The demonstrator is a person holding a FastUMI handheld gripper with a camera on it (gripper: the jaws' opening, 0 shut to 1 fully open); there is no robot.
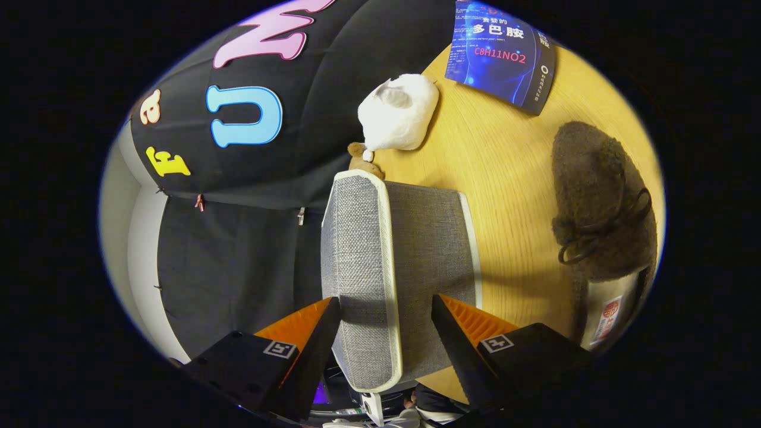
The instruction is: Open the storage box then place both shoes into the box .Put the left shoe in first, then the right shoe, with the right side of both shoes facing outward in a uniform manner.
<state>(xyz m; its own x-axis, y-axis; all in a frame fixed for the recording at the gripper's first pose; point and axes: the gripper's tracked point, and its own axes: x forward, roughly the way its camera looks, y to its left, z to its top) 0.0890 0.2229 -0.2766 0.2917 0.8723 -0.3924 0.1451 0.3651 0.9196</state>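
Step one, opening the box. My fingers are spread apart and straddle the near end of the grey fabric storage box; its white-trimmed lid sits between them, one finger on the lid's outer face, the other on the box body side. Can't tell if either pad is actually touching fabric, so I'd call it not yet clamped. View is rolled, so the tabletop runs up the side. One brown fuzzy shoe lies on the tabletop well apart from the box, beyond the box-side finger; nothing loaded yet as far as I can judge. White plush toy and a blue booklet sit past the box. Next: close on the lid edge only, not the wall, then swing it open.
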